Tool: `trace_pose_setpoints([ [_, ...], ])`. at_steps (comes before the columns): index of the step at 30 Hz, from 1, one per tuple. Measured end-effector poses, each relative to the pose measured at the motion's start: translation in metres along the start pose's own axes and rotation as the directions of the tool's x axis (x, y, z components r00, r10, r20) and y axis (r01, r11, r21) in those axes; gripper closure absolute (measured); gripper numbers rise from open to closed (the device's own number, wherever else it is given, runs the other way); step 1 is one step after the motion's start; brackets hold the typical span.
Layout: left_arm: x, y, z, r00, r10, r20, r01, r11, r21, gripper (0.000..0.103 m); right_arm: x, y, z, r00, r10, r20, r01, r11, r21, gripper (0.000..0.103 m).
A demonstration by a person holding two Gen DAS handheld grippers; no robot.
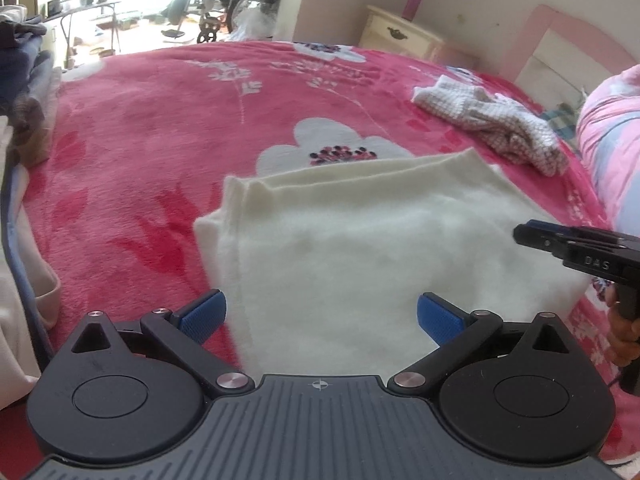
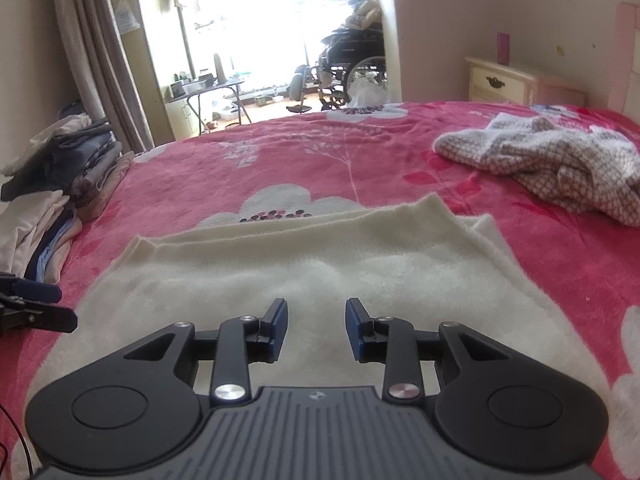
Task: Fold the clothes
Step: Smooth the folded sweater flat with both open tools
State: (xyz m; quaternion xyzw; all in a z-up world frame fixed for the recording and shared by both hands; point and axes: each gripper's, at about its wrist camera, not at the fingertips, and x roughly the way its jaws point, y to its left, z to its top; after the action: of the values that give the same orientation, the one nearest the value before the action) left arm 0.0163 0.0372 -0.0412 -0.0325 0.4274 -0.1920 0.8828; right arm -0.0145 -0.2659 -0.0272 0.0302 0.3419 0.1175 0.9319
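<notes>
We hover both hand-held grippers, left (image 1: 320, 316) wide, right (image 2: 316, 328) narrower, empty, over the cream garment (image 1: 360, 240): soft, fuzzy, light; we'd pinch its layered corners.

A home bedroom: bed under a pink floral blanket (image 2: 280, 152), cream nightstand (image 2: 504, 80), curtain (image 2: 100, 52).

Cream garment (image 1: 360, 240) folded flat; checked garment (image 1: 500, 128) crumpled

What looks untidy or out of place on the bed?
Only the checked garment, crumpled unfolded near the bed's far right. The cream cloth lies flat, though its far layers don't line up at the right corner.
</notes>
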Motion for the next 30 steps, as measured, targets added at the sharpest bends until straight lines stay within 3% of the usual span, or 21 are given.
trace_pose_setpoints([
  [4, -0.001, -0.003, -0.002, 1.0, 0.017, 0.007, -0.017, 0.999, 0.033, 0.001, 0.0, 0.007, 0.001, 1.0, 0.003, 0.003, -0.003, 0.999, -0.034, 0.069],
  [11, 0.005, -0.017, -0.011, 0.999, 0.049, 0.012, -0.05, 0.991, 0.121, 0.004, 0.013, 0.009, -0.008, 0.998, 0.002, -0.066, -0.006, 0.998, -0.061, 0.07],
  [13, 0.011, -0.02, -0.017, 0.998, 0.068, 0.001, -0.068, 0.988, 0.141, 0.004, 0.028, 0.008, -0.018, 0.991, -0.042, -0.124, 0.03, 0.995, -0.091, 0.07],
  [17, 0.027, -0.024, -0.031, 0.992, 0.118, -0.043, -0.108, 0.977, 0.183, 0.005, 0.024, 0.012, -0.023, 0.991, 0.003, -0.131, -0.022, 0.989, -0.144, 0.069],
  [27, 0.016, -0.01, -0.029, 0.99, 0.138, -0.024, -0.134, 0.983, 0.126, 0.005, 0.003, 0.026, -0.028, 0.98, 0.148, -0.135, -0.181, 0.946, -0.27, 0.069],
  [30, 0.012, 0.001, -0.024, 0.992, 0.122, -0.02, -0.121, 0.991, 0.051, 0.005, 0.014, 0.035, -0.038, 0.979, 0.113, -0.168, -0.164, 0.93, -0.328, 0.068],
])
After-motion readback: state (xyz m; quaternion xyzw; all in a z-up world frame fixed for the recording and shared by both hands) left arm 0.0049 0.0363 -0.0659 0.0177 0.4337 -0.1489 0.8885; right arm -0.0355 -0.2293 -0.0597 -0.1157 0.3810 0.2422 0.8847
